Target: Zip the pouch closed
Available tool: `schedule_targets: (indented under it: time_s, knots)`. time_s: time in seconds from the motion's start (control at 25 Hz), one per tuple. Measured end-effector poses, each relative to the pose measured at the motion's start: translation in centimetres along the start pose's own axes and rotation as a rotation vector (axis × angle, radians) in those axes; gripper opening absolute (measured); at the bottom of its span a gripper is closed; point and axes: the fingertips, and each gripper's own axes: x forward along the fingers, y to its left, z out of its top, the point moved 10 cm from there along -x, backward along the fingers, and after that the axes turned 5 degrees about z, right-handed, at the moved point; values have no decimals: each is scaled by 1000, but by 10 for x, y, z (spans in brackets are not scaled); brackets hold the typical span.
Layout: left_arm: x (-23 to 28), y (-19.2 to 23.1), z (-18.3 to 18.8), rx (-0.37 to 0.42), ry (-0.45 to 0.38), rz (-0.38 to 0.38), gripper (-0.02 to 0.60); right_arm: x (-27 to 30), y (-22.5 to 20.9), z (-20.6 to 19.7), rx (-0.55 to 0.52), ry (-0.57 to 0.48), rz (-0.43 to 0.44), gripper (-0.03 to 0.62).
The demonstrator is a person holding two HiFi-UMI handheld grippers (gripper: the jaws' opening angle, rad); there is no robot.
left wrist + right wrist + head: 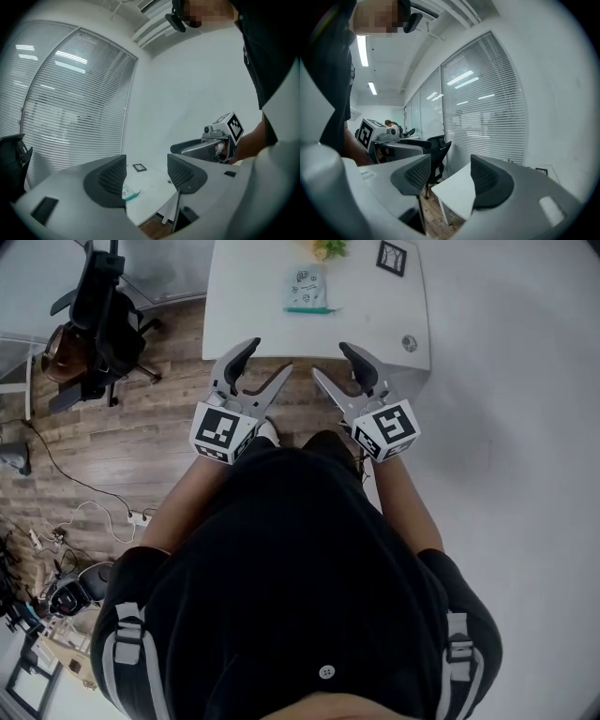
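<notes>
Looking down in the head view, we see a wooden floor with a black office chair [103, 315] at the far left and a white table [253, 306] ahead of us. We hold the left gripper [269, 357] and the right gripper [330, 360] side by side in the air, just short of the table's near edge, with their tips angled toward each other. The pouch [307, 289] is pale blue with a teal strip along its near edge. It lies flat on the table beyond both grippers, well apart from them and roughly in line with the gap between the two. To its right are a black-and-white marker card [392, 258] and a small round disc [409, 343].

The left gripper view shows its jaws standing apart and holding nothing. The pouch appears far off in the gap, close to the left jaw. The right gripper view shows its jaws also spread and bare. In that view we see only a table corner, the chair and window blinds [487, 93], not the pouch.
</notes>
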Motion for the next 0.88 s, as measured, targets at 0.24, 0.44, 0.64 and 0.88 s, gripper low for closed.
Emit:
schedule_targets:
  time_s: [0.24,0.44,0.64,0.88]
  knots:
    - [26,23,-3,-7,1,3,276,22,-29,-5,18,14,-5,272]
    - [50,35,-2,-2,7,27,275,36,-57,-5,25,16,18,272]
    - [81,38,5,7,12,64,273,46,-96,-4,23,18,50,272]
    - [128,42,7,10,39,104,272,56,-153,-6,33,27,94,249]
